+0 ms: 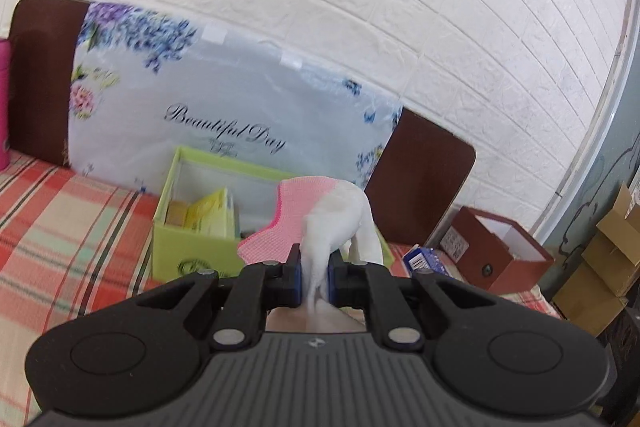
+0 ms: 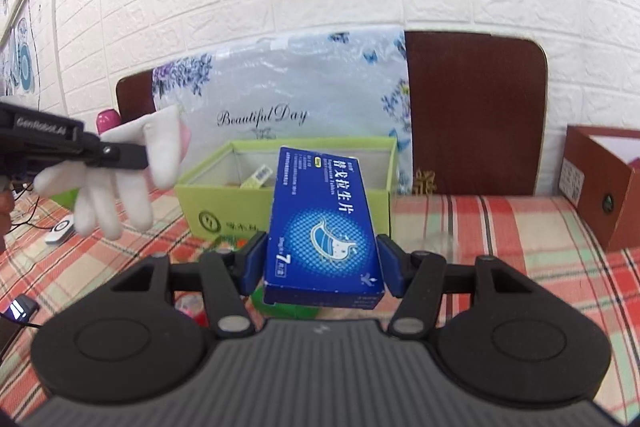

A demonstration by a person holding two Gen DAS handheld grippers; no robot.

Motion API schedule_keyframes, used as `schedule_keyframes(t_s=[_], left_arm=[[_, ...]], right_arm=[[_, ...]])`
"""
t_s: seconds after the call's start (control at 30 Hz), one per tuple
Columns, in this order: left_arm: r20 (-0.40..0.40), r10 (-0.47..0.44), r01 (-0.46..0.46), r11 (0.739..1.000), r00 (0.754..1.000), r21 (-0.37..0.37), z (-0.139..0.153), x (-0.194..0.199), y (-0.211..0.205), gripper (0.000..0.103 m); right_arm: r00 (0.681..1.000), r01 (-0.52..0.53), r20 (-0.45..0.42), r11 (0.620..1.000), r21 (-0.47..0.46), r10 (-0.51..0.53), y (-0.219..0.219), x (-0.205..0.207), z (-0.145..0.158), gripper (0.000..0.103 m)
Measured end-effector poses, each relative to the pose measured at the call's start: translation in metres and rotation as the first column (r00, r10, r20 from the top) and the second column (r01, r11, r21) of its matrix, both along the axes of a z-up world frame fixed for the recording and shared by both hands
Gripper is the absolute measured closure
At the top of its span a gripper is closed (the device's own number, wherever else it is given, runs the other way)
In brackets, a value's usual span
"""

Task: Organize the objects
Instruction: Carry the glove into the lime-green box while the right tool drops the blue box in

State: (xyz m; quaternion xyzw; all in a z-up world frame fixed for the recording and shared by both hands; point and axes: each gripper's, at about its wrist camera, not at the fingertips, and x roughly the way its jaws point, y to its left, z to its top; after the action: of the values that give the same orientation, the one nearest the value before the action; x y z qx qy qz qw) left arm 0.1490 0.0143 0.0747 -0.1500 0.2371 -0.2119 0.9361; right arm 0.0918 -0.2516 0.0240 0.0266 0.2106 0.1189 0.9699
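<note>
My left gripper (image 1: 314,261) is shut on a white glove (image 1: 340,215) with a pink knitted cuff and holds it up in front of the green open box (image 1: 188,247). The right wrist view shows that same left gripper (image 2: 142,157) at the left, with the glove (image 2: 108,203) hanging, fingers down. My right gripper (image 2: 322,257) is shut on a blue medicine carton (image 2: 320,219), gripped by its long sides and raised before the green box (image 2: 224,211). Yellow packets lie inside the box.
A plaid bedsheet (image 2: 480,227) covers the bed. A floral "Beautiful Day" bag (image 1: 240,99) leans on the brown headboard (image 1: 420,179). A red-brown open box (image 2: 600,183) stands at the right, with a small blue-white carton (image 1: 420,259) beside it. Cardboard boxes (image 1: 612,247) sit off the bed.
</note>
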Motion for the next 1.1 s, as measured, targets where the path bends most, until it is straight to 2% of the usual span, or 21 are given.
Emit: schedule_keyframes(t_s=[0.17,0.4,0.53,0.77,0.83,0.87,0.9,0.93,0.97,1.1], left_arm=[[0.016,0.013,-0.013,1.0,1.0,0.012,0.016,0.037,-0.014,0.093],[-0.001,0.026,-0.026,0.999,1.0,0.038,0.02,0.085,-0.029,0.093],[-0.027,0.032,-0.031,0.998,0.999,0.048,0.013,0.112,-0.033,0.093],[-0.093,0.047,-0.04,0.997,0.995,0.073,-0.015,0.155,-0.036,0.093],[-0.087,0.066,-0.056,0.992,0.994,0.113,-0.022,0.162,-0.04,0.085],[-0.085,0.076,-0.064,0.989,0.993,0.134,-0.026,0.164,-0.041,0.069],[-0.086,0.087,-0.073,0.986,0.992,0.149,-0.03,0.164,-0.041,0.047],[-0.082,0.094,-0.081,0.986,0.992,0.148,-0.034,0.162,-0.039,0.041],[-0.073,0.096,-0.085,0.987,0.993,0.137,-0.037,0.16,-0.037,0.039],[-0.124,0.101,-0.087,0.99,0.987,0.112,-0.046,0.162,-0.029,0.039]], right_arm=[[0.999,0.008,0.037,0.999,-0.034,-0.007,0.007,0.033,0.015,0.046],[0.999,0.041,0.02,0.999,-0.027,-0.04,0.011,0.095,0.021,0.046],[0.998,0.056,0.002,0.997,-0.05,-0.056,0.018,0.131,0.014,0.046],[0.995,0.08,-0.056,0.994,-0.076,-0.084,0.024,0.178,-0.012,0.045],[0.994,0.082,-0.068,0.992,-0.091,-0.089,0.023,0.19,-0.017,0.045],[0.993,0.079,-0.079,0.992,-0.103,-0.087,0.024,0.193,-0.02,0.042],[0.994,0.075,-0.075,0.99,-0.117,-0.084,0.025,0.194,-0.021,0.031],[0.994,0.084,-0.055,0.988,-0.132,-0.092,0.026,0.191,-0.022,0.025],[0.995,0.092,-0.032,0.985,-0.146,-0.097,0.027,0.188,-0.023,0.018],[0.996,0.08,-0.022,0.981,-0.178,-0.085,0.029,0.179,-0.027,0.017]])
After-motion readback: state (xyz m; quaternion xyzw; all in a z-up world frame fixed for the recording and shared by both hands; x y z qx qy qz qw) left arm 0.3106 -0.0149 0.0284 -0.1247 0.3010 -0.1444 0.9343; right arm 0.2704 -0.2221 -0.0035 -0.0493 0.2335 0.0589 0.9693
